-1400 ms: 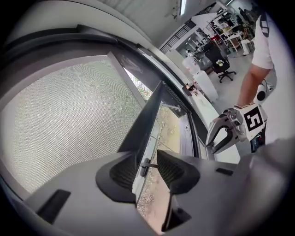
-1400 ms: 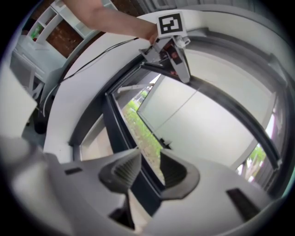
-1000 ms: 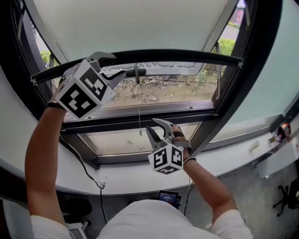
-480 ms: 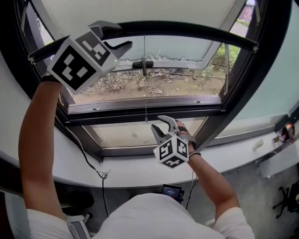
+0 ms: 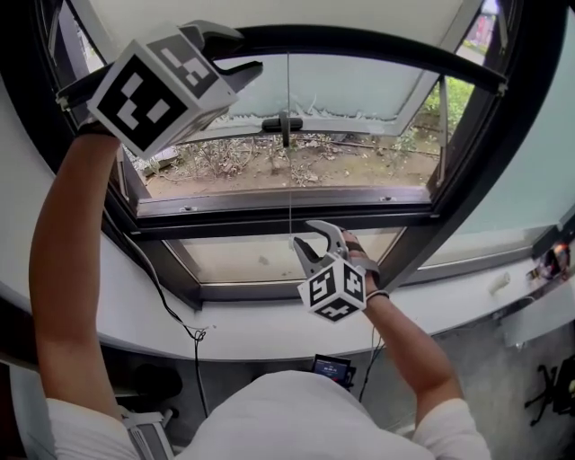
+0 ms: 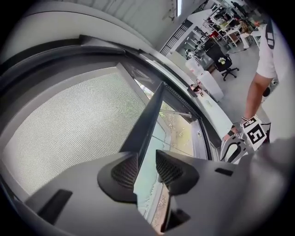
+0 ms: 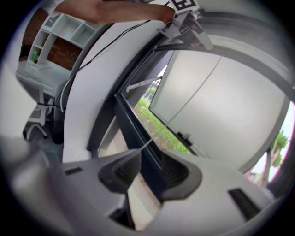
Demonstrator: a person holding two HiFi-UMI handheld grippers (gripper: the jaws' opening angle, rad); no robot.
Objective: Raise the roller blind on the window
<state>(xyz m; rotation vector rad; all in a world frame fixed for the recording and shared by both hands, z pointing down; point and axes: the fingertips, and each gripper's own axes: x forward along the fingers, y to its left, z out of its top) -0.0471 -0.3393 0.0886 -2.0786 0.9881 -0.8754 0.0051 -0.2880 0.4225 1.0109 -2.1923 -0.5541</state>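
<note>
Head view: blind (image 5: 296, 11) high on window (image 5: 269, 220), left gripper (image 5: 247, 52) jaws just been closing, loosely astride its bottom bar (image 5: 386, 46); right gripper (image 5: 305, 238) spread by cord (image 5: 289, 162). Loose hold, so bar may slip and blind drop.

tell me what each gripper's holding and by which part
Nothing is clamped. The left gripper has just been closing its jaws around the bar's left part, with a gap showing. The right gripper is open beside the cord's end.
</note>
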